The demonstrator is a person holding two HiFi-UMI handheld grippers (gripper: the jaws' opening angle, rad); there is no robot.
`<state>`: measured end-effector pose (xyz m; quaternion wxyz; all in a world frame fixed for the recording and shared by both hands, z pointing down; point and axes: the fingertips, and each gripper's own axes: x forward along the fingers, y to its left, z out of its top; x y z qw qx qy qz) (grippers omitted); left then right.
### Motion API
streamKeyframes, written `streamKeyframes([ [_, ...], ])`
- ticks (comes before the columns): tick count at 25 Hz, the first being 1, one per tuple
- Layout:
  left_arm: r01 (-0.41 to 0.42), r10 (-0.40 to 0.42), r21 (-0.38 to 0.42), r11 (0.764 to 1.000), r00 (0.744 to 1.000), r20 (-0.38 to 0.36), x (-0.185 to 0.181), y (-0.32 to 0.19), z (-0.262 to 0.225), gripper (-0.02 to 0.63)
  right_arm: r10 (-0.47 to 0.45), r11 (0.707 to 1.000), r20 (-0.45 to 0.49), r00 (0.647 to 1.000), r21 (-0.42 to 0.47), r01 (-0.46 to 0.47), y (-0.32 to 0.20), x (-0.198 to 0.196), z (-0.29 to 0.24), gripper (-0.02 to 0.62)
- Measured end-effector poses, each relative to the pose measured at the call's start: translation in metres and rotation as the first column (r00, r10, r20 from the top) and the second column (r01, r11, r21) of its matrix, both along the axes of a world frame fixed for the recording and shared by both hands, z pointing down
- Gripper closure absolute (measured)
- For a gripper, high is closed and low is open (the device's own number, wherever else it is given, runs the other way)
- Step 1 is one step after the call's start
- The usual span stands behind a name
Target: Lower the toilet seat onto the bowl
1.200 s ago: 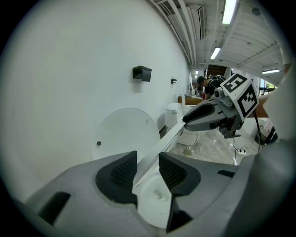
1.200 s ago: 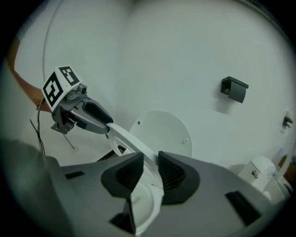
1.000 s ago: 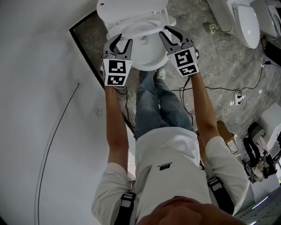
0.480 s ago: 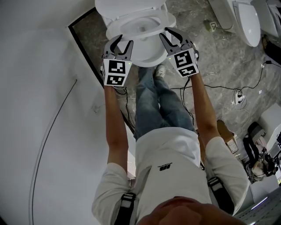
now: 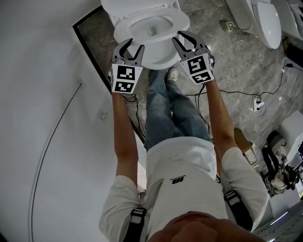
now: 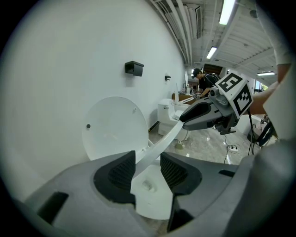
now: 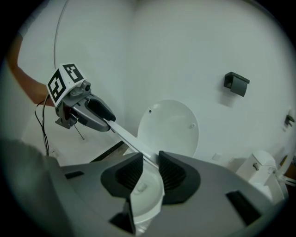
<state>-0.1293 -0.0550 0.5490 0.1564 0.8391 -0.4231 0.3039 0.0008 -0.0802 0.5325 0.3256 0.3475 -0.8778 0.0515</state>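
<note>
The white toilet seat (image 5: 176, 21) lies low over the bowl (image 5: 158, 60), its ring seen whole in the head view, and the lid (image 5: 137, 5) stands up behind it. My left gripper (image 5: 129, 49) is at the seat's left side. Its jaws are opening, and the seat's edge (image 6: 162, 141) runs between the pads with a gap on one side. My right gripper (image 5: 185, 40) is shut on the seat's right side, with the rim (image 7: 129, 139) pinched between its pads. Each gripper view shows the other gripper across the seat: the right gripper (image 6: 208, 115) and the left gripper (image 7: 92, 113).
A white wall panel (image 5: 42, 94) fills the left, with a dark floor strip (image 5: 92, 52) beside the toilet. The person's legs (image 5: 165, 113) stand just in front of the bowl. Other toilets (image 5: 265, 23) and cables (image 5: 258, 101) lie on the marble floor to the right. On the wall hangs a black box (image 6: 134, 68).
The seat has swung down from a steep tilt to nearly flat over the bowl. Both grippers stay at its sides, hardly shifted.
</note>
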Motion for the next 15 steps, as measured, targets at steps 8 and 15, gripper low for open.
streamKeyframes([
  [8,-0.01,0.01,-0.017,1.0,1.0,0.0,0.003,0.015,0.007,0.436,-0.015,1.0,-0.016,1.0,-0.01,0.015,0.014,0.003,0.005,0.483],
  [15,-0.023,0.023,-0.036,0.999,1.0,0.01,0.008,0.029,0.018,0.433,-0.025,0.999,-0.028,0.999,-0.027,0.025,0.028,0.007,0.017,0.483],
])
